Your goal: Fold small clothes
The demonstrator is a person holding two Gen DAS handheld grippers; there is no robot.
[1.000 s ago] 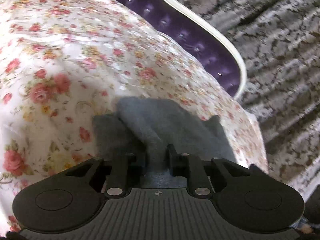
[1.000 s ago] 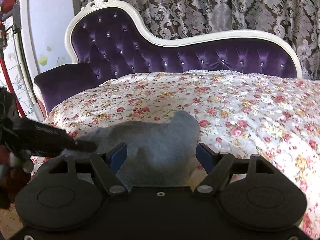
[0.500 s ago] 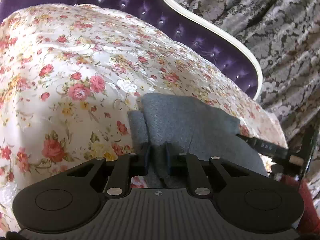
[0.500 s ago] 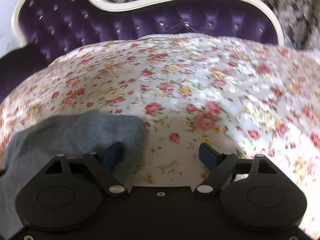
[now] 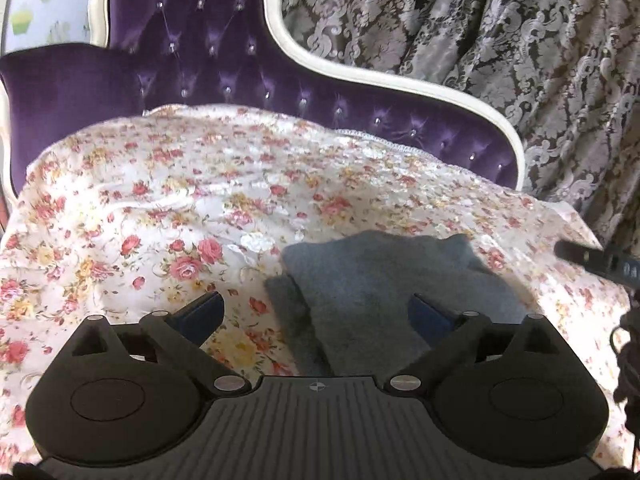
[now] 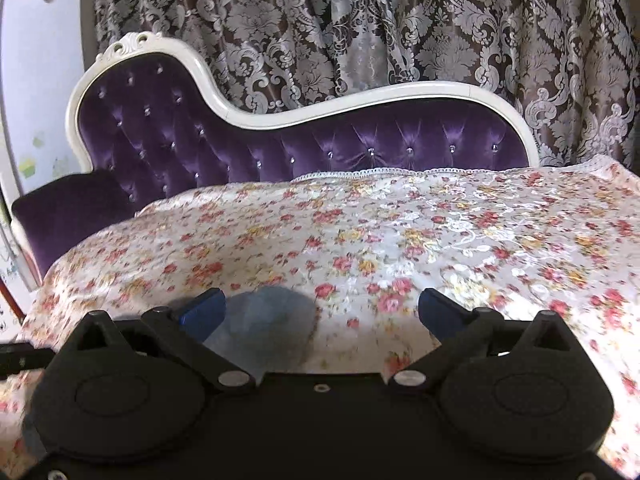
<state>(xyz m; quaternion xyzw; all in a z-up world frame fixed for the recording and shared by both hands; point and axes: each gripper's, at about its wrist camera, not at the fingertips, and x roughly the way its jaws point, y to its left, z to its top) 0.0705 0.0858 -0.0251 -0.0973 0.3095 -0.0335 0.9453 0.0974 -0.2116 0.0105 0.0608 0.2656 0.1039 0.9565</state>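
A small grey garment (image 5: 384,292) lies folded on the floral cover (image 5: 160,200), one layer over another. My left gripper (image 5: 316,312) hovers just in front of it, jaws opening wide, pads clear of the cloth. In the right wrist view the same grey garment (image 6: 264,324) shows low at the left, partly behind the left finger. My right gripper (image 6: 320,312) is opening too, with only the cover and the garment's edge seen between its blue pads, nothing pressed. The right gripper's black finger (image 5: 592,260) pokes in at the right edge of the left wrist view.
The floral cover drapes a purple tufted chaise with a white frame (image 6: 320,112). Patterned curtains (image 6: 400,20) hang behind it. The cover's edge falls off at the left (image 6: 44,300). A pale wall (image 6: 32,80) stands at far left.
My left gripper let go of the grey garment, opened wide and pulled back and up. My right gripper also widened and drew back, and the garment now lies flat on the cover.
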